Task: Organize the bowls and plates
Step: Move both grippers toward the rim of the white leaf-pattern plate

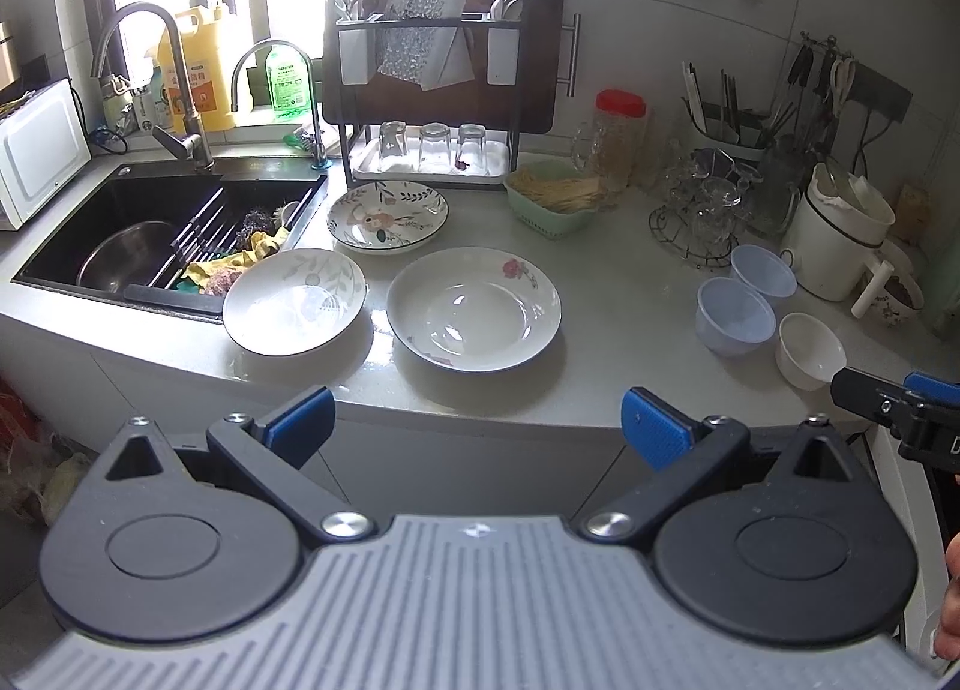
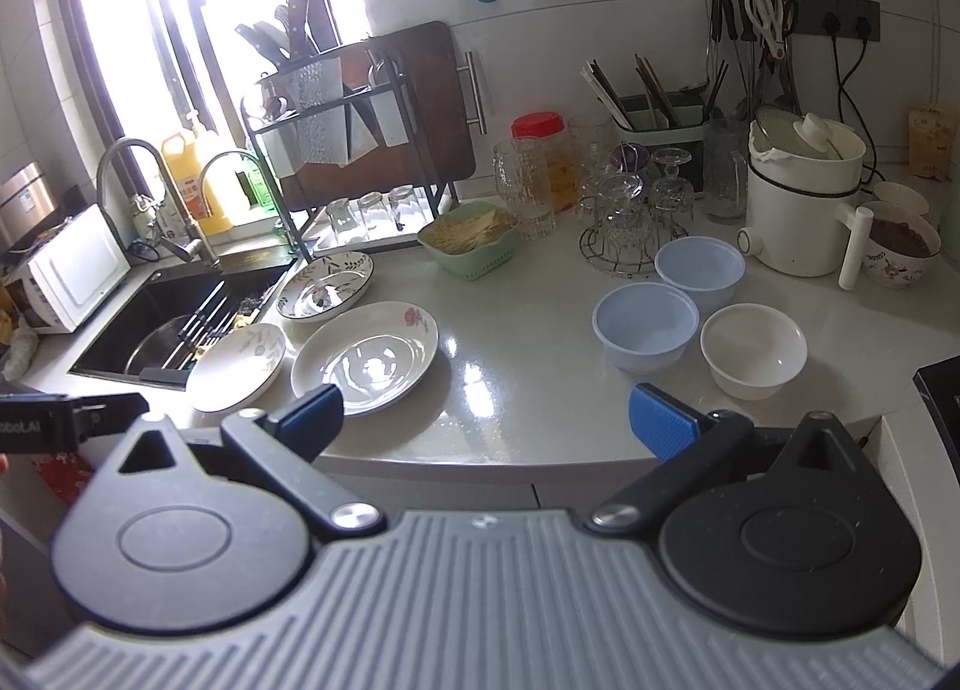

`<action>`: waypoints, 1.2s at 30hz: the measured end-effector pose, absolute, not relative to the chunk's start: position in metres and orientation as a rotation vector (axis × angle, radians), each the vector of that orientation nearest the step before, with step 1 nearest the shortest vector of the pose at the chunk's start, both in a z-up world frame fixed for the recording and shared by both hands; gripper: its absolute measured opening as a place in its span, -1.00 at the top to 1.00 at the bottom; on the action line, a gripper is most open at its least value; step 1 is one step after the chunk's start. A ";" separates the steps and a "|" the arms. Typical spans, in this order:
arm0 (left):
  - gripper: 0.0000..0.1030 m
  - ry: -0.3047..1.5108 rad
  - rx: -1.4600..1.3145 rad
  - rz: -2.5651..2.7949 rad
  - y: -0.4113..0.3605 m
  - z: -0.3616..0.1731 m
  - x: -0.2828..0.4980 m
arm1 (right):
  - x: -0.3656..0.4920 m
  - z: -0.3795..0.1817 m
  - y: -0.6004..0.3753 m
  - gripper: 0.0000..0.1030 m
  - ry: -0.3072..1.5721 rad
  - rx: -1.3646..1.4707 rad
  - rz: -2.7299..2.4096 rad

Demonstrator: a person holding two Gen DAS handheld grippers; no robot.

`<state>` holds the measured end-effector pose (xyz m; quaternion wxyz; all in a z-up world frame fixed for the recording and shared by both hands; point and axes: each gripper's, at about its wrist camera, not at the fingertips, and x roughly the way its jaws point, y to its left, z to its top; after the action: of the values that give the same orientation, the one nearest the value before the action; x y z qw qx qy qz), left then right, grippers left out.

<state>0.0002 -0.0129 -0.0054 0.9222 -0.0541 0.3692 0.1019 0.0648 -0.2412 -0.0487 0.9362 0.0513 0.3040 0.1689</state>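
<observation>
Three plates lie on the counter: a leaf-pattern plate (image 1: pixel 294 300) (image 2: pixel 237 366) by the sink, a white plate with a red flower (image 1: pixel 474 309) (image 2: pixel 366 357), and a floral deep plate (image 1: pixel 387 215) (image 2: pixel 327 285) behind them. To the right stand two pale blue bowls (image 1: pixel 733 315) (image 2: pixel 645 324), (image 1: pixel 762 269) (image 2: pixel 699 267) and a white bowl (image 1: pixel 810 349) (image 2: pixel 753 351). My left gripper (image 1: pixel 477 429) is open and empty, in front of the counter edge before the plates. My right gripper (image 2: pixel 486 420) is open and empty, before the counter edge left of the bowls.
A black sink (image 1: pixel 156 222) with a steel bowl sits left. A dish rack with upturned glasses (image 1: pixel 429 150), a green basket (image 1: pixel 555 198), a wire glass stand (image 1: pixel 699 210), a white kettle (image 2: pixel 801 192) and a patterned mug (image 2: pixel 900 249) crowd the back of the counter.
</observation>
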 end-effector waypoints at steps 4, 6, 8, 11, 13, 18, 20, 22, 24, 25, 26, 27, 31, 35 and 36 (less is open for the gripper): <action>-1.00 0.765 -0.111 0.215 -0.014 -0.004 0.001 | 0.066 -0.051 -0.237 -1.00 0.625 0.096 0.354; -1.00 0.767 -0.120 0.212 -0.013 -0.003 0.002 | 0.066 -0.052 -0.234 -1.00 0.626 0.091 0.361; -1.00 0.769 -0.122 0.217 -0.011 -0.003 0.003 | 0.068 -0.054 -0.230 -1.00 0.628 0.083 0.365; -1.00 0.774 -0.124 0.223 -0.006 -0.005 0.007 | 0.070 -0.056 -0.224 -1.00 0.631 0.075 0.374; -1.00 0.779 -0.126 0.225 -0.002 -0.006 0.010 | 0.073 -0.058 -0.219 -1.00 0.636 0.070 0.382; -1.00 0.790 -0.134 0.222 0.017 -0.016 0.021 | 0.080 -0.064 -0.204 -1.00 0.641 0.050 0.378; -1.00 0.796 -0.142 0.216 0.029 -0.022 0.027 | 0.083 -0.067 -0.196 -1.00 0.646 0.045 0.370; -1.00 0.804 -0.148 0.207 0.042 -0.029 0.034 | 0.087 -0.071 -0.186 -1.00 0.650 0.036 0.360; -1.00 0.810 -0.146 0.195 0.055 -0.035 0.043 | 0.091 -0.074 -0.174 -1.00 0.651 0.033 0.355; -1.00 0.814 -0.143 0.188 0.062 -0.038 0.048 | 0.093 -0.076 -0.167 -1.00 0.649 0.036 0.356; -1.00 0.818 -0.142 0.183 0.071 -0.041 0.054 | 0.095 -0.077 -0.161 -1.00 0.648 0.036 0.355; -1.00 0.821 -0.144 0.178 0.080 -0.042 0.060 | 0.098 -0.079 -0.152 -1.00 0.652 0.029 0.345; -1.00 0.816 -0.113 0.139 0.117 -0.051 0.084 | 0.111 -0.084 -0.119 -1.00 0.665 0.038 0.322; -1.00 0.854 -0.101 0.078 0.159 -0.060 0.120 | 0.129 -0.091 -0.088 -1.00 0.704 0.075 0.285; -1.00 0.857 -0.104 0.064 0.170 -0.061 0.128 | 0.134 -0.092 -0.082 -1.00 0.714 0.098 0.273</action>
<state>0.1285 0.1697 -0.0613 0.9079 -0.0502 0.4151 0.0311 0.1335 -0.0821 -0.0924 0.9267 0.0480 0.3481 0.1333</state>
